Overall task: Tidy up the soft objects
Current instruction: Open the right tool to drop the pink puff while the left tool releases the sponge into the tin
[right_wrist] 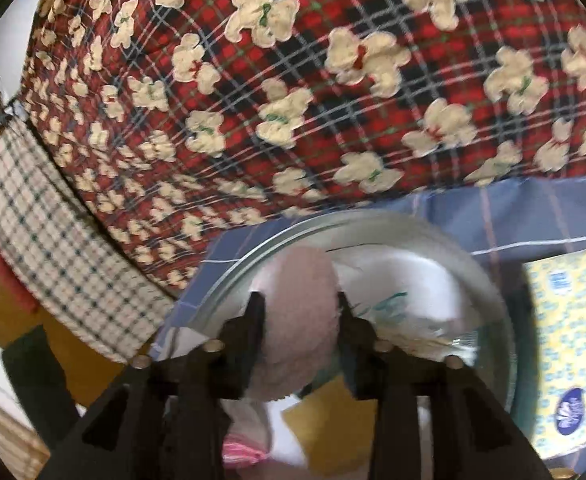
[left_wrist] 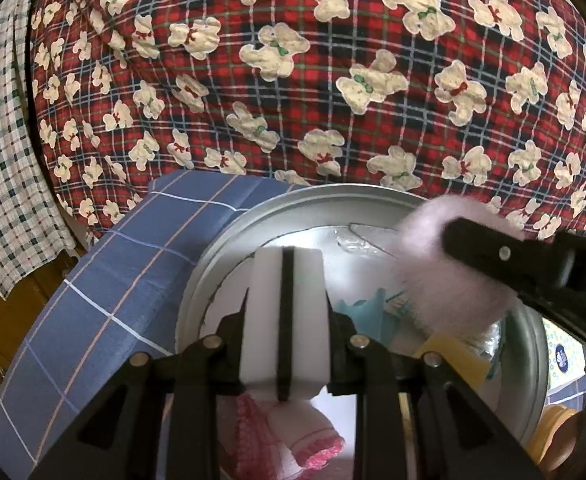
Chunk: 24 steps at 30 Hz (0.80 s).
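Observation:
My left gripper is shut on a white sponge block with a dark stripe, held over a round metal basin. My right gripper is shut on a fluffy pale pink soft object over the same basin; it also shows in the left wrist view with the pink object at the right. In the basin lie a pink-and-white knitted piece, a yellow sponge, a teal-printed cloth and clear plastic.
The basin stands on a blue checked cloth. Behind it rises a red plaid quilt with cream bears, with a white checked cloth at the left. A yellow tissue pack lies right of the basin.

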Available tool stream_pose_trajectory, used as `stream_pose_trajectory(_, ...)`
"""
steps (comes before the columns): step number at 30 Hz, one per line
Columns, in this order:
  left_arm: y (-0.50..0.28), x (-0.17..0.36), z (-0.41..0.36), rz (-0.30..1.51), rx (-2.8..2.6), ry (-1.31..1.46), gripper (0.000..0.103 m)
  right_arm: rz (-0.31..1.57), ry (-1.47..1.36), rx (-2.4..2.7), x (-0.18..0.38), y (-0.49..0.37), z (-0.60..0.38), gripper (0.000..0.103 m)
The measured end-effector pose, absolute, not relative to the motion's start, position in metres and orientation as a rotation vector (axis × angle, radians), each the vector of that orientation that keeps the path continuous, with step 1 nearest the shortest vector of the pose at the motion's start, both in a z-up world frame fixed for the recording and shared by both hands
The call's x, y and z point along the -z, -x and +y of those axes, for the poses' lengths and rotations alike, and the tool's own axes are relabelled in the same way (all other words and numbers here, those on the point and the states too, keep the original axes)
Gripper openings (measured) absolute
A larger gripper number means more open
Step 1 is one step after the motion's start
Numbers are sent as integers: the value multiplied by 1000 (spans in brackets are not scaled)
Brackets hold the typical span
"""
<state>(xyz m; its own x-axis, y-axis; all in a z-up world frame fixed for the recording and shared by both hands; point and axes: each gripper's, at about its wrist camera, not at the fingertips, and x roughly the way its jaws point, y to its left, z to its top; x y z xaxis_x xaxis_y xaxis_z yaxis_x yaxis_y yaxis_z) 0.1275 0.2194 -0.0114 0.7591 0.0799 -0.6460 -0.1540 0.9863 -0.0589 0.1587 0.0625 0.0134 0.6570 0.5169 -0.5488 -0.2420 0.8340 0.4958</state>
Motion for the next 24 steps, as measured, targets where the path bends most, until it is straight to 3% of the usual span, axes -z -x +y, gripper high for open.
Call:
stream_pose_trajectory(2,-128,12,219,697,-130,107,27,745,-450,-474,-14,-160,59,77)
stream_pose_trajectory(3,-128,11,220,695,-133,108,30,740,-465,-479,-15,-159,58,78)
stream_pose_trajectory(4,-128,12,220,696,-134,109,46,726,-485,-488,-17,-157,55,79)
stream_pose_trajectory(5,-127,12,220,695,-135,113,69,708,-501,-502,-21,-153,52,79)
stream_pose_trajectory(7,-124,9,219,673,-147,119,90,686,-499,-505,-27,-146,50,79)
stream_pose_trajectory(8,-121,6,218,652,-151,115,94,663,-493,-499,-31,-139,49,78)
stream_pose_trajectory(11,-111,-2,212,584,-160,85,103,553,-440,-435,-40,-113,41,78)
stream_pose_trajectory(16,-101,-3,204,539,-157,83,103,317,-262,-259,-46,-63,30,79)
stream_pose_trajectory(24,-84,-8,197,441,-171,87,103,57,-133,-46,-42,-6,5,91)
